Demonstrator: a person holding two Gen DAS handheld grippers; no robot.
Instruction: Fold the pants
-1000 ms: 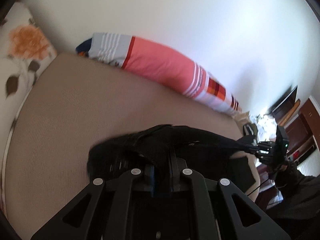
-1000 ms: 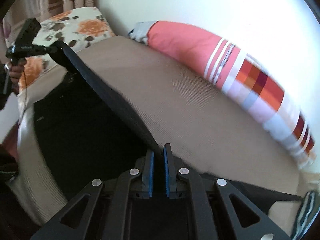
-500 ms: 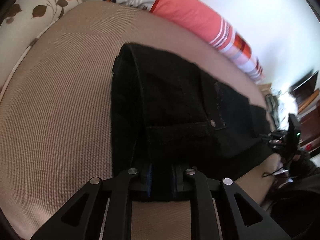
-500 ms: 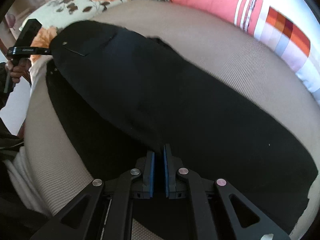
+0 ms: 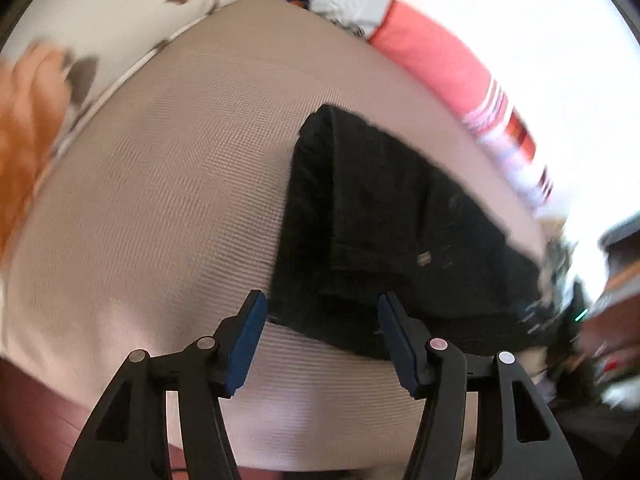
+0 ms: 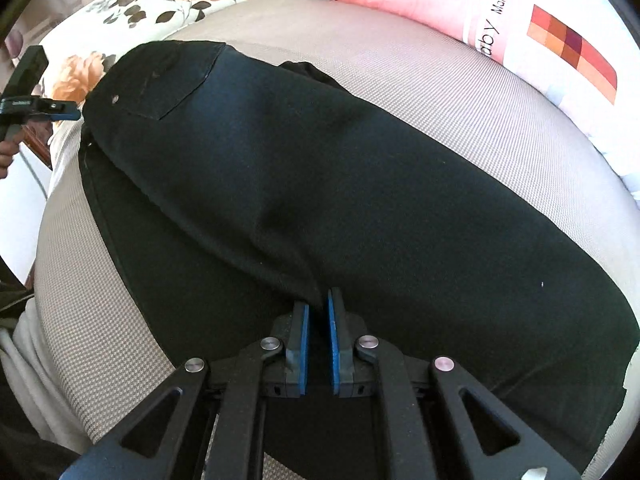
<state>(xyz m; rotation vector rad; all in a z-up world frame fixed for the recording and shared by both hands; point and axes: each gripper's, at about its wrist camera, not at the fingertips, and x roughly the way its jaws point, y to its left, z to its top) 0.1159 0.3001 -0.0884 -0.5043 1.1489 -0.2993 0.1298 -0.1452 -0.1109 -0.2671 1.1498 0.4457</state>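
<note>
Black pants (image 6: 320, 184) lie folded lengthwise on a beige bed (image 6: 460, 92). In the left wrist view the pants (image 5: 392, 232) show their waist end, with the back pocket on top. My left gripper (image 5: 320, 308) is open and empty, just in front of the waist edge. My right gripper (image 6: 318, 304) is shut on the pants fabric, low over the leg part. The left gripper also shows at the far left of the right wrist view (image 6: 36, 106), beside the waist.
A pink striped pillow (image 5: 448, 64) lies along the wall at the back of the bed. A floral pillow (image 6: 132, 4) sits at the bed's head. Furniture and clutter (image 5: 600, 300) stand beyond the bed's far side.
The pants were lowered from the air and laid flat, one leg over the other. My left gripper opened, let go of the waist and drew back. My right gripper stayed shut on the fabric.
</note>
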